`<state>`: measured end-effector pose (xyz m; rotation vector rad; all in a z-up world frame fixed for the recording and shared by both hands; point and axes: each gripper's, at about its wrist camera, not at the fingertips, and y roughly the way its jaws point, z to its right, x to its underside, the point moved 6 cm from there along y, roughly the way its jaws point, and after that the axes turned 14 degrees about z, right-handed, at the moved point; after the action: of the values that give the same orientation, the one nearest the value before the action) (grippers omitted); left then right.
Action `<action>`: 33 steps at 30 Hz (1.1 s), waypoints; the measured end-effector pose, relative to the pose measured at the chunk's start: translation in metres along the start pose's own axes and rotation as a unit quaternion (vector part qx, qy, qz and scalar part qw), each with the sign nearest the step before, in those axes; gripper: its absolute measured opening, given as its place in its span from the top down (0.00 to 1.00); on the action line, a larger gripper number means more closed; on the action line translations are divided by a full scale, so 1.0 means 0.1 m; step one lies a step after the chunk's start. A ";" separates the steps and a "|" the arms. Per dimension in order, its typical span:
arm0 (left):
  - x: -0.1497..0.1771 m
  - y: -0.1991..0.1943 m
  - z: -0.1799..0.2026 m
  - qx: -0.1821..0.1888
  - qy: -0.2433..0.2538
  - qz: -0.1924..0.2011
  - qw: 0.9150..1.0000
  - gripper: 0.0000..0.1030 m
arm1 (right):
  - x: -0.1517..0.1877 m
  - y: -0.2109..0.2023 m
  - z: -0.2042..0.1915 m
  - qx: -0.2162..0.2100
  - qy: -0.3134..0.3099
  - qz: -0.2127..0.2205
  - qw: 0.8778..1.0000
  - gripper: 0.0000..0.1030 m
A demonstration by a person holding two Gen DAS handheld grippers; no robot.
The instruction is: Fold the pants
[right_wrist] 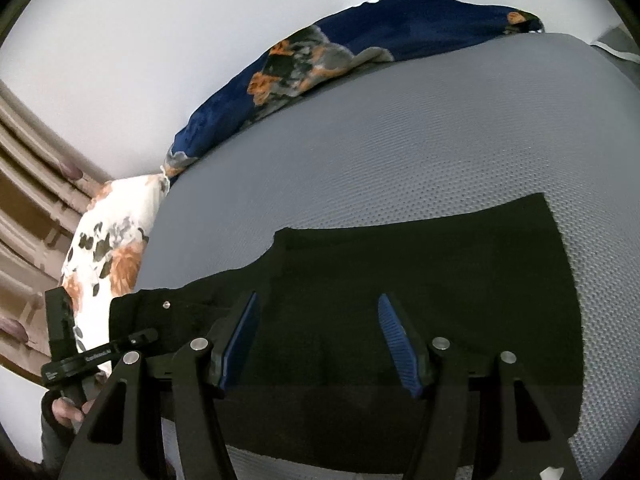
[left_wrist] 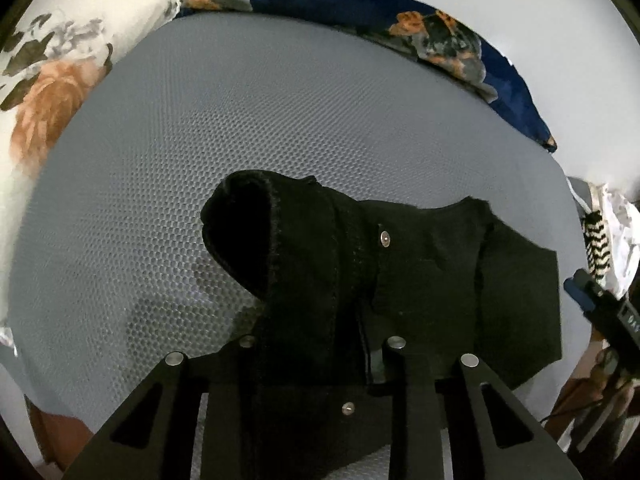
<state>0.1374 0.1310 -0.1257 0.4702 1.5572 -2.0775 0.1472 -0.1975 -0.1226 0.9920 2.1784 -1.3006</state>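
On the grey mesh-textured mattress, black pants lie partly folded, spread flat toward the right and bunched at the waistband end on the left. The left gripper has its fingers buried in the dark cloth; a lifted fold of waistband, with a metal rivet showing, rises directly in front of it, so it appears to be clamped on the pants, though the fingertips themselves are hidden. The right gripper hovers over the flat panel with its blue-padded fingers spread wide, holding nothing. To do this step well, judging from the layout, the raised end should be carried over in one level arc so its edge meets the far edge squarely, while the free gripper pins or smooths the flat layer to stop it dragging; the cloth is limp and will likely sag or crease if lifted by one corner only. A white floral pillow and a navy floral blanket border the mattress. No containers are visible in either view.
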 end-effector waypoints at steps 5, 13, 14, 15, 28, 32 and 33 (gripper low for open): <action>-0.03 -0.12 0.20 0.009 -0.010 0.007 1.000 0.76 | -0.05 -0.09 0.19 0.002 0.007 0.009 1.000 0.42; -0.16 -0.27 0.64 0.043 -0.031 0.007 0.999 0.77 | -0.17 -0.31 0.46 0.004 0.023 0.037 0.999 0.42; -0.17 -0.28 0.70 0.048 -0.034 0.007 0.998 0.77 | -0.18 -0.34 0.49 0.004 0.024 0.039 0.999 0.42; -0.18 -0.29 0.75 0.052 -0.037 0.007 0.998 0.77 | -0.19 -0.36 0.53 0.005 0.026 0.042 0.999 0.42; -0.31 -0.14 1.92 0.103 -0.015 -0.016 0.994 0.77 | -0.31 -0.69 1.08 0.019 0.068 0.093 0.993 0.42; -0.24 0.03 2.36 0.114 0.011 -0.032 0.993 0.77 | -0.35 -0.76 1.32 0.037 0.096 0.107 0.989 0.41; -0.21 0.10 2.49 0.116 0.020 -0.038 0.992 0.77 | -0.35 -0.76 1.36 0.041 0.101 0.107 0.988 0.41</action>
<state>0.1655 -0.1056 -0.0509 0.5452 1.3810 -2.3342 0.1118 -0.3529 -0.1205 1.4036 2.1026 -1.2432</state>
